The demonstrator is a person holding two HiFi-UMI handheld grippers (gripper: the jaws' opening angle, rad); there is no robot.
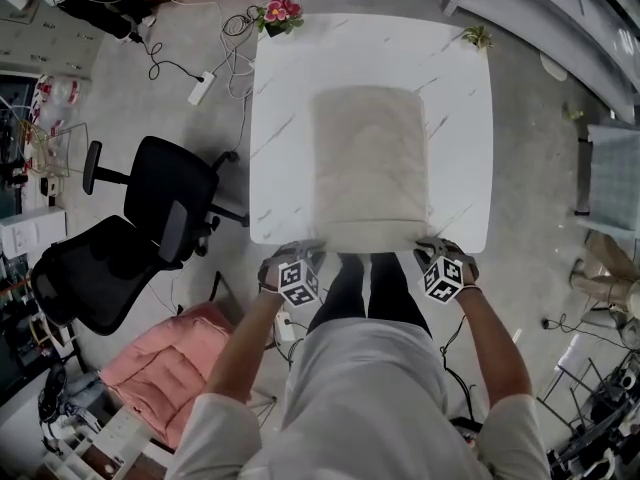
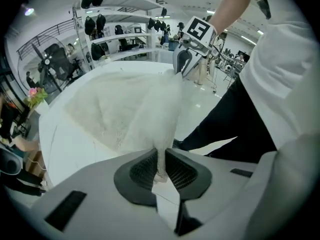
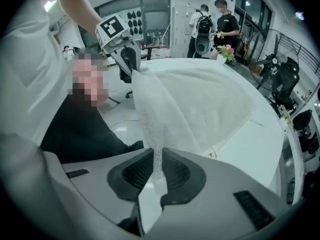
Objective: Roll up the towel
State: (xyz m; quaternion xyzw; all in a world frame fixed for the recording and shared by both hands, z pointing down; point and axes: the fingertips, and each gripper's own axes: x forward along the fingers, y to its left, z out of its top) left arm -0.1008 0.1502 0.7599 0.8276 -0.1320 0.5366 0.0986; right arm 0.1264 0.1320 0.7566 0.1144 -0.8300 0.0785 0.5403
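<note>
A cream towel (image 1: 370, 168) lies flat along the middle of the white marble table (image 1: 285, 98), its near edge at the table's front edge. My left gripper (image 1: 305, 255) is shut on the towel's near left corner, and my right gripper (image 1: 432, 255) is shut on the near right corner. In the left gripper view the towel (image 2: 125, 109) rises as a pinched fold between the dark pads of the left gripper (image 2: 161, 171), with the right gripper (image 2: 182, 61) at the far corner. The right gripper view shows the towel (image 3: 200, 104) clamped in the right gripper (image 3: 159, 171).
Pink flowers (image 1: 278, 13) stand at the table's far left corner and a small plant (image 1: 478, 36) at the far right. Two black office chairs (image 1: 170, 198) and a pink cushion (image 1: 165, 368) are on the floor to the left. The person's legs are at the front edge.
</note>
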